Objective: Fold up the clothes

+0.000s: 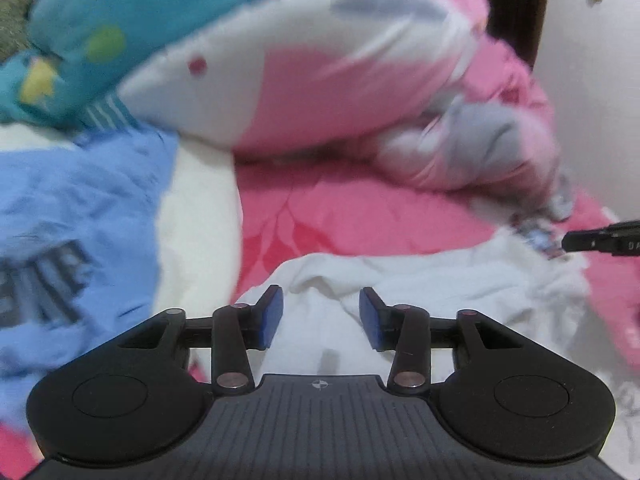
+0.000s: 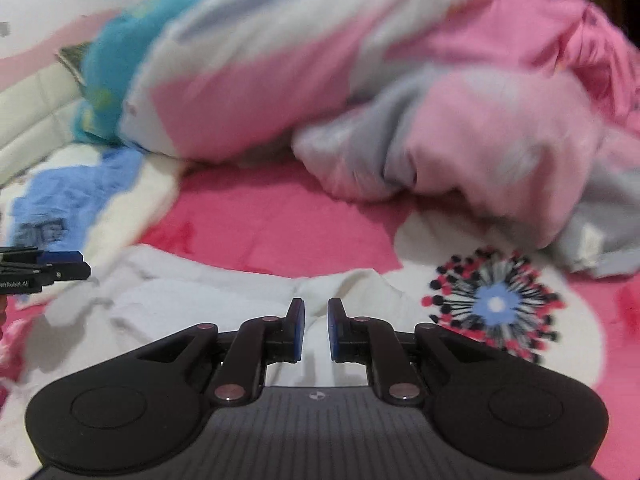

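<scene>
Left hand-held gripper (image 1: pixel 321 318) stands apart and empty, right hand-held gripper (image 2: pixel 316 330) narrowly parted with nothing visibly clamped, both over the white garment (image 1: pixel 420 280) lying crumpled on the pink bed (image 1: pixel 360 208).

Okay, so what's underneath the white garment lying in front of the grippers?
The white garment lies on the pink floral bedcover, which shows around its far edge and both sides. Whatever sits directly beneath its middle is covered by the cloth itself and cannot be seen.
</scene>
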A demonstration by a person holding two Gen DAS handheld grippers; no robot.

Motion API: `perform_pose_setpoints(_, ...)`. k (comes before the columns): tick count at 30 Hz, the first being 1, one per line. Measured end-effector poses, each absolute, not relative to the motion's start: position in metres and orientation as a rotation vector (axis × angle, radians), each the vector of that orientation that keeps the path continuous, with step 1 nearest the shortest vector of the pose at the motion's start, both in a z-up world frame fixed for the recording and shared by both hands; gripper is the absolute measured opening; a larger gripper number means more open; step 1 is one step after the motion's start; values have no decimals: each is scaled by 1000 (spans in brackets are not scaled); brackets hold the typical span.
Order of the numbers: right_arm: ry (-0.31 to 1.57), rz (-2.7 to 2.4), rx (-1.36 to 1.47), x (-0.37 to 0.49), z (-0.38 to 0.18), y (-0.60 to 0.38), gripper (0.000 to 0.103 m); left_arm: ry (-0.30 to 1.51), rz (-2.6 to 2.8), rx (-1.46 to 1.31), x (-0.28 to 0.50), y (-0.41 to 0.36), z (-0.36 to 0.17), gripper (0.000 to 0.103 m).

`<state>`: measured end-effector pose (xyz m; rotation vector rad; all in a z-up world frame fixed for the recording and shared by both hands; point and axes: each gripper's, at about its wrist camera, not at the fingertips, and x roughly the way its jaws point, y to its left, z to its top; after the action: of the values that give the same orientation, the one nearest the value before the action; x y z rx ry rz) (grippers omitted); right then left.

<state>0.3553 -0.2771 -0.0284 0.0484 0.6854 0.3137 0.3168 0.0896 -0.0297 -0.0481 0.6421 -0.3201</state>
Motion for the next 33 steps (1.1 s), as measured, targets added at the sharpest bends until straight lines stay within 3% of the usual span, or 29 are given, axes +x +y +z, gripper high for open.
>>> perform_pose_setpoints(8, 634, 327, 194, 179, 12, -297, 13, 623, -299, -146, 160, 132, 10, 59)
perform_pose_setpoints(16, 712, 171, 394, 24, -33, -371, 33, 816, -276, -330, 48, 148, -45, 59)
perform_pose_setpoints(22, 722, 146, 772, -34, -72, -405, 38, 877, -305, -509, 1, 139, -85, 59)
perform_pose_setpoints(25, 714, 236, 979, -57, -91, -404, 50, 888, -330, -551, -12, 131, -98, 59)
perform_pose_setpoints(33, 844, 248, 1167, -58, -140, -363, 52, 855, -333, -597, -22, 126, -110, 57)
